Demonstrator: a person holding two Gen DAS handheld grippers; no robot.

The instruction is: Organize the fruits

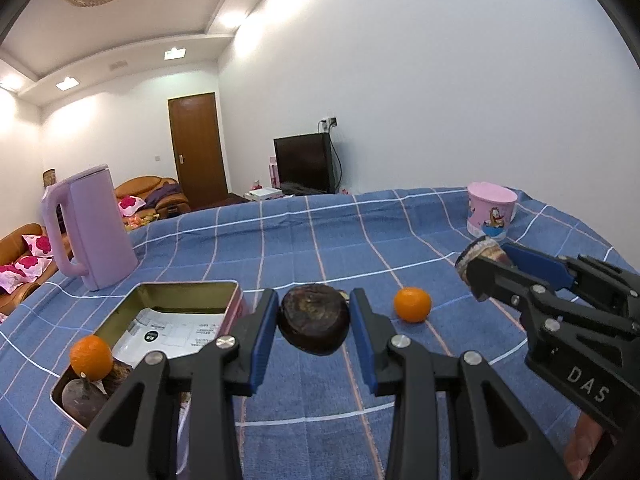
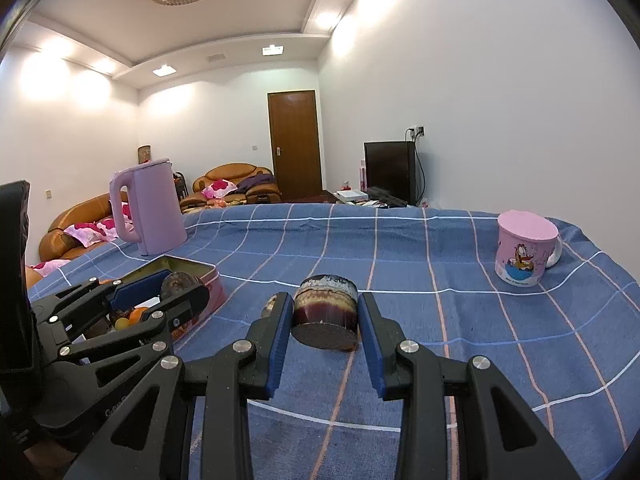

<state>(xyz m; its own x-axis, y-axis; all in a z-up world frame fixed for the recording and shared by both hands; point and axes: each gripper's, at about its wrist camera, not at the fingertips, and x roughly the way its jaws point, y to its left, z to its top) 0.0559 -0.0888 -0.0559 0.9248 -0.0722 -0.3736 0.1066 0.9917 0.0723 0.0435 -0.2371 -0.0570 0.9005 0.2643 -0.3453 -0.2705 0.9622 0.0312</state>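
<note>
At the bottom centre of each wrist view, your left gripper (image 1: pixel 314 320) has its fingers closed on a dark, wrinkled round fruit (image 1: pixel 314 319) and your right gripper (image 2: pixel 325 318) grips a dark cut fruit piece (image 2: pixel 326 312), both lifted clear of the blue checked tablecloth (image 1: pixel 400 240), presumably for carrying to the tin. The open pink tin (image 1: pixel 188 294) at lower left already holds a mandarin (image 1: pixel 91 358) and dark fruit, so it looks like the collecting place. Right of centre, a loose mandarin (image 1: pixel 413 304) waits on the table; farther back stand the lilac kettle (image 1: pixel 94 226) and cartoon mug (image 2: pixel 524 254).
</note>
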